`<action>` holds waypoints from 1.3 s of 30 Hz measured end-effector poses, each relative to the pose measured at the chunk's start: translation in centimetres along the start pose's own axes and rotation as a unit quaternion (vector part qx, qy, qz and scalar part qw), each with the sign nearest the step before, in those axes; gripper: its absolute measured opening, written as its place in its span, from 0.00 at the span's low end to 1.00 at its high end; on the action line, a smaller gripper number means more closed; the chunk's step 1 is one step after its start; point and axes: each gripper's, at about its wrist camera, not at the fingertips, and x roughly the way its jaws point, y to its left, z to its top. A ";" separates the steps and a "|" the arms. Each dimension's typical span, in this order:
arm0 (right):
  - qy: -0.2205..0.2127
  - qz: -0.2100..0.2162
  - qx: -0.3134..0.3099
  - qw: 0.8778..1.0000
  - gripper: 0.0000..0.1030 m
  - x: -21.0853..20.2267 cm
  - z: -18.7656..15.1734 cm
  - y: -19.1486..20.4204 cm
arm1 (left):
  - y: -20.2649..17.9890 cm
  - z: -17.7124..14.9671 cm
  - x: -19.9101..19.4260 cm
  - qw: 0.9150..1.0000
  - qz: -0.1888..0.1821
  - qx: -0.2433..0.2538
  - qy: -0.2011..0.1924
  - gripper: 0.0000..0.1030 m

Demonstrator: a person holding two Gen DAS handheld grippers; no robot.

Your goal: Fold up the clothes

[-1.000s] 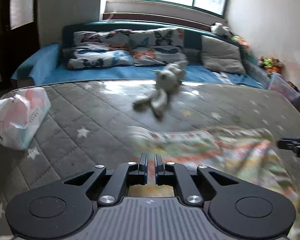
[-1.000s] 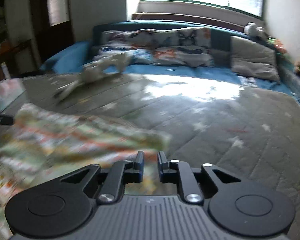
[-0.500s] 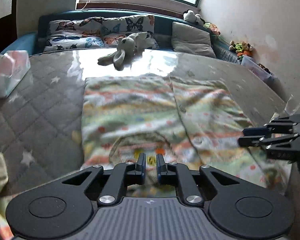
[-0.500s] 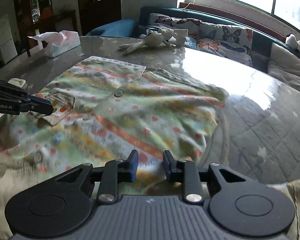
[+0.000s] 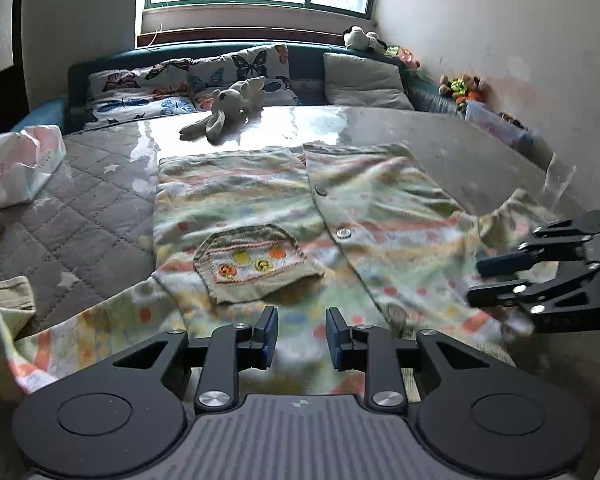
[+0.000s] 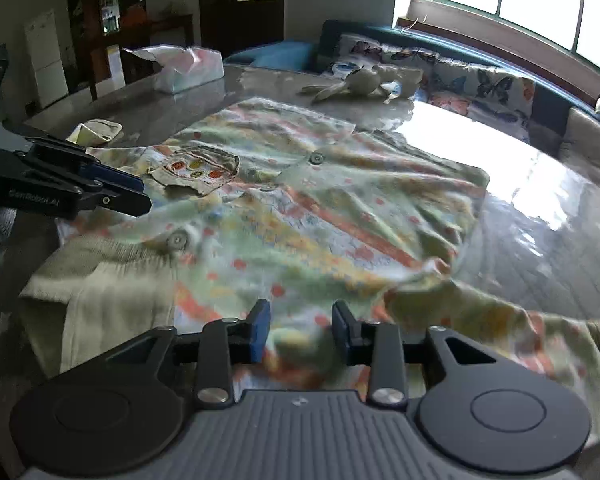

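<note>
Left tool (image 5: 301,335) agape, right tool (image 6: 300,330) agape, shirt (image 5: 284,216) spread just ahead

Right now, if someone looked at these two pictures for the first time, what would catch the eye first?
The colourful striped button-up shirt spread flat in the middle of the quilted grey surface, its patch pocket facing up. Next, the open left gripper and the open right gripper, both at the shirt's near edge. Farther back, a plush rabbit lies before the butterfly pillows, and a tissue pack sits at the left.
</note>
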 end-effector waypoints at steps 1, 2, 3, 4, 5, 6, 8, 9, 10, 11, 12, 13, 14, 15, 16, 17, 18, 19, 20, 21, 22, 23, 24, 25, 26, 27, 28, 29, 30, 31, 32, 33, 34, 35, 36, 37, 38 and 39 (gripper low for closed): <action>0.000 0.000 0.005 1.000 0.34 -0.5 -0.3 -0.1 | -0.2 0.1 -0.2 1.000 -0.003 0.001 -0.001 0.28; 0.000 0.000 0.010 1.000 0.34 -0.9 -0.7 -0.2 | -0.5 0.3 -0.5 1.000 -0.007 0.002 -0.004 0.29; 0.000 0.000 0.015 1.000 0.35 -1.5 -1.2 -0.3 | -0.9 0.5 -0.7 1.000 -0.011 0.002 -0.007 0.30; 0.000 -0.004 0.015 1.000 0.35 -1.8 -1.6 -0.3 | -1.3 0.8 -0.9 1.000 -0.018 0.004 -0.011 0.31; 0.001 -0.007 0.016 1.000 0.35 -2.2 -2.0 -0.4 | -1.9 1.2 -0.9 0.999 -0.029 0.007 -0.016 0.31; 0.004 -0.009 0.018 1.000 0.35 -2.5 -2.3 -0.4 | -2.5 1.5 -0.9 0.999 -0.040 0.010 -0.020 0.31; 0.012 -0.010 0.023 1.000 0.35 -3.2 -2.7 -0.6 | -3.7 2.1 -0.4 0.998 -0.061 0.018 -0.021 0.31; 0.016 -0.010 0.025 1.000 0.35 -3.5 -2.9 -0.7 | -4.4 2.3 -0.1 0.997 -0.071 0.022 -0.021 0.31; 0.017 -0.008 0.030 0.999 0.35 -3.9 -3.0 -1.0 | -5.0 2.3 0.3 0.996 -0.078 0.028 -0.017 0.31; 0.014 -0.008 0.034 0.999 0.35 -4.3 -3.0 -1.2 | -5.5 2.2 0.8 0.996 -0.083 0.032 -0.011 0.31; 0.009 -0.010 0.040 0.999 0.35 -4.7 -3.0 -1.7 | -6.0 2.1 1.3 0.995 -0.088 0.036 -0.004 0.31; 0.004 -0.013 0.047 0.999 0.35 -5.1 -3.0 -2.1 | -6.4 1.8 1.7 0.995 -0.091 0.039 0.004 0.31; 0.000 -0.021 0.060 0.998 0.35 -5.4 -3.1 -2.9 | -6.7 1.5 2.1 0.995 -0.094 0.042 0.011 0.31; -0.004 -0.029 0.074 0.997 0.35 -5.6 -3.2 -3.7 | -7.0 1.2 2.5 0.994 -0.096 0.046 0.018 0.31; -0.008 -0.037 0.087 0.995 0.35 -5.9 -3.4 -4.5 | -7.2 0.9 2.7 0.994 -0.098 0.049 0.024 0.31; -0.011 -0.055 0.101 0.993 0.35 -6.1 -3.7 -5.5 | -7.5 0.5 2.9 0.993 -0.098 0.054 0.029 0.31; -0.013 -0.072 0.113 0.991 0.35 -6.2 -4.0 -6.6 | -7.6 0.3 3.0 0.993 -0.097 0.059 0.032 0.31; -0.015 -0.093 0.126 0.988 0.35 -6.3 -4.4 -7.7 | -7.8 0.1 3.0 0.993 -0.095 0.065 0.029 0.31; -0.017 -0.115 0.138 0.984 0.35 -6.3 -4.7 -8.9 | -7.9 -0.1 2.9 0.993 -0.093 0.071 0.028 0.32; -0.019 -0.136 0.151 0.979 0.35 -6.4 -5.0 -10.1 | -8.0 -0.1 2.9 0.993 -0.092 0.073 0.028 0.32; -0.022 -0.156 0.164 0.974 0.36 -6.4 -5.4 -11.3 | -8.0 0.0 2.9 0.993 -0.092 0.072 0.028 0.32; -0.024 -0.177 0.178 0.968 0.36 -6.3 -5.7 -12.5 | -8.0 0.0 2.9 0.993 -0.093 0.072 0.029 0.32; -0.026 -0.197 0.191 0.961 0.36 -6.3 -6.1 -13.7 | -8.1 0.0 2.9 0.993 -0.092 0.071 0.029 0.32; -0.026 -0.212 0.201 0.956 0.36 -6.2 -6.3 -14.7 | -8.0 0.0 2.8 0.993 -0.092 0.071 0.029 0.33; -0.025 -0.226 0.211 0.951 0.36 -6.1 -6.6 -15.8 | -8.0 0.0 2.8 0.993 -0.093 0.070 0.029 0.33; -0.025 -0.232 0.219 0.948 0.37 -5.9 -6.8 -16.5 | -8.0 0.0 2.8 0.993 -0.093 0.069 0.029 0.33; -0.025 -0.237 0.226 0.944 0.38 -5.7 -7.0 -17.2 | -8.0 0.0 2.8 0.993 -0.093 0.069 0.029 0.34; -0.025 -0.243 0.234 0.941 0.40 -5.5 -7.2 -17.9 | -8.0 0.0 2.8 0.993 -0.093 0.068 0.029 0.36; -0.025 -0.248 0.242 0.938 0.40 -5.3 -7.4 -18.6 | -8.1 0.1 2.9 0.993 -0.094 0.067 0.030 0.36; -0.027 -0.247 0.248 0.936 0.40 -5.2 -7.6 -19.1 | -8.1 0.1 2.9 0.993 -0.094 0.066 0.030 0.37; -0.030 -0.244 0.252 0.936 0.40 -5.2 -7.7 -19.3 | -8.1 0.1 3.0 0.993 -0.093 0.066 0.030 0.38; -0.032 -0.244 0.254 0.936 0.41 -5.3 -7.8 -19.3 | -8.2 0.1 3.0 0.993 -0.093 0.065 0.030 0.38; -0.033 -0.243 0.256 0.935 0.41 -5.3 -7.9 -19.3 | -8.2 0.1 3.0 0.993 -0.093 0.065 0.030 0.40; -0.035 -0.242 0.257 0.935 0.38 -5.4 -8.0 -19.3 | -8.3 0.1 3.0 0.993 -0.093 0.065 0.030 0.41; -0.036 -0.246 0.254 0.935 0.31 -5.4 -8.1 -19.1 | -8.3 0.1 3.1 0.993 -0.093 0.065 0.030 0.42; -0.037 -0.248 0.250 0.935 0.26 -5.5 -8.2 -19.0 | -8.4 0.1 3.1 0.993 -0.092 0.065 0.030 0.42; -0.038 -0.248 0.246 0.936 0.13 -5.7 -8.2 -18.6 | -8.4 0.1 3.1 0.993 -0.092 0.065 0.030 0.43; -0.040 -0.248 0.250 0.935 0.04 -6.0 -8.2 -18.4 | -8.4 0.1 3.1 0.993 -0.092 0.065 0.030 0.43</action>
